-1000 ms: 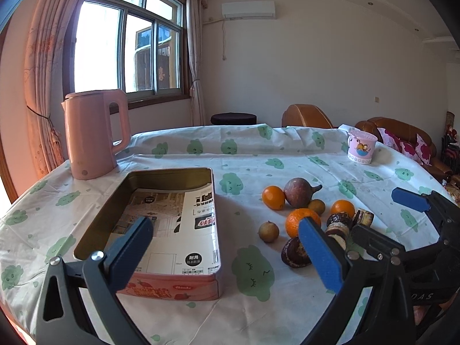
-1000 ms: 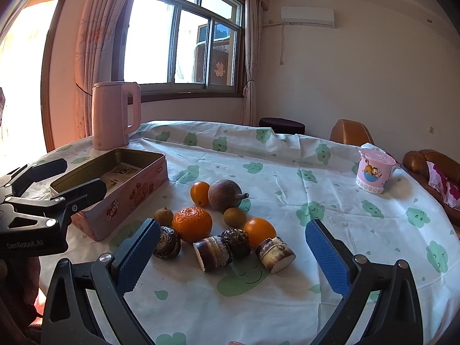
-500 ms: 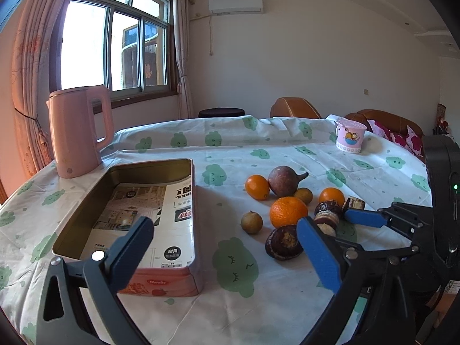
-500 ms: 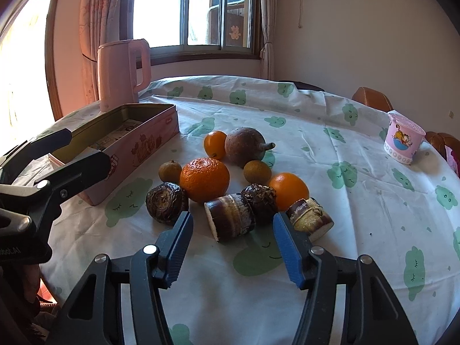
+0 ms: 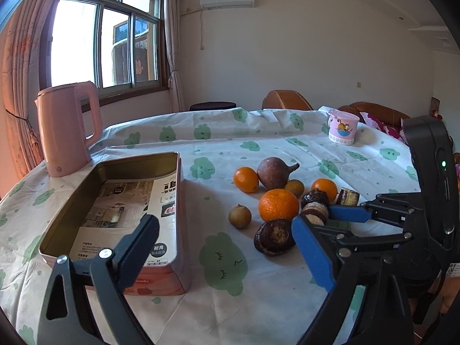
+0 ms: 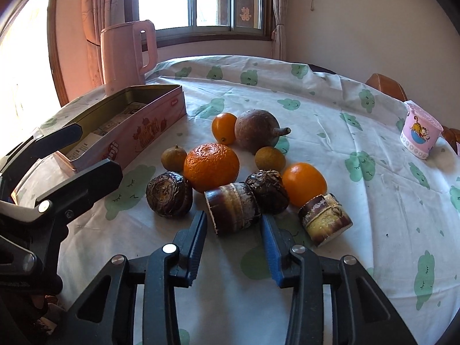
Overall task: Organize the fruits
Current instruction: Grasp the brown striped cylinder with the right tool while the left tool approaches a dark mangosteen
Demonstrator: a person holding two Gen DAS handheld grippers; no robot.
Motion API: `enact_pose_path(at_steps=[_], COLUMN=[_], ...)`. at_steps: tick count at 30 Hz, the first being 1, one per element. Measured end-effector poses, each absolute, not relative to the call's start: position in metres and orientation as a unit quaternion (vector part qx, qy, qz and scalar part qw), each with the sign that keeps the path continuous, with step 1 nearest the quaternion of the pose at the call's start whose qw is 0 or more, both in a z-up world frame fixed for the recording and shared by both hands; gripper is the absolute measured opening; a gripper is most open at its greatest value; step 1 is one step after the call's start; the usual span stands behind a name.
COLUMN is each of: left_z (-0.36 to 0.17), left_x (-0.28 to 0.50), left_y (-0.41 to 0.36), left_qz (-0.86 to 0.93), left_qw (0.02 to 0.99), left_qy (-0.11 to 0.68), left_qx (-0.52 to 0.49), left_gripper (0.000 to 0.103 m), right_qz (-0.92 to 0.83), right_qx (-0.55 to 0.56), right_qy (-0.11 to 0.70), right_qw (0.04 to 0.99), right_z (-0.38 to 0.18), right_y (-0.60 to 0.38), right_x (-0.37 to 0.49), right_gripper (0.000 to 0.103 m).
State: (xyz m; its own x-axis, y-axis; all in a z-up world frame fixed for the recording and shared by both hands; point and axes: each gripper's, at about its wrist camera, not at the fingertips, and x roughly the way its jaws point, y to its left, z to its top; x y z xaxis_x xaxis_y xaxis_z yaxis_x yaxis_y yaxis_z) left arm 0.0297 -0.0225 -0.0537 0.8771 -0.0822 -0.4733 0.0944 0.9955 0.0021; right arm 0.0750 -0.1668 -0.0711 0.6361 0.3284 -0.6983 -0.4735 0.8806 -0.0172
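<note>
The right gripper (image 6: 233, 231) is seen with its jaws closing around the cane piece (image 6: 232, 212), a short purple-brown cylinder lying on its side at the near edge of the fruit cluster; the pads (image 6: 198, 237) flank its cut end, and whether they already press on it cannot be told. For a sound pick, the closing should be finished with the pads square on the rounded flanks rather than on the end alone, since a hard, smooth cylinder is judged likely to roll or squirt forward if it is pinched near its tip. A straight lift is advised, because a dark round fruit (image 6: 267, 192) touches the piece on the right and the big orange (image 6: 211, 166) sits just behind it. The left gripper (image 5: 227, 247) is held spread, its jaws narrowing slightly, with nothing between them; it hangs above the cloth (image 5: 258, 296) between the tin (image 5: 178, 230) and the fruit. The tin, an open pink oblong box left of the cluster, is lined with printed paper and holds no fruit yet, so the sorting is judged barely begun. A pink kettle (image 5: 67, 128) stands behind the tin, and a small pink cup (image 5: 343, 126) stands well apart at the far right; what either holds is not shown.
</note>
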Motion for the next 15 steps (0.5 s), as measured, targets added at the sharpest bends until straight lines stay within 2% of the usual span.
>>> enact_pose_path(at_steps=[4, 5, 8, 15], left_z=[-0.054, -0.055, -0.056, -0.058], left_x=[0.030, 0.030, 0.033, 0.042], left_y=[-0.024, -0.024, -0.028, -0.039], left_qz=[-0.055, -0.059, -0.073, -0.094], left_qw=[0.967, 0.967, 0.964, 0.956], left_qy=[0.247, 0.248, 0.256, 0.279], left_qx=[0.011, 0.011, 0.010, 0.009], left_gripper=[0.095, 0.094, 0.085, 0.080], right_qz=[0.229, 0.233, 0.239, 0.206], right_qx=[-0.113, -0.113, -0.096, -0.086], right_qy=[0.365, 0.364, 0.357, 0.311], right_qw=[0.895, 0.895, 0.898, 0.924], right_z=[-0.073, -0.073, -0.070, -0.065], right_y=[-0.162, -0.162, -0.167, -0.179], right_x=[0.077, 0.077, 0.076, 0.065], right_gripper=[0.041, 0.037, 0.034, 0.034])
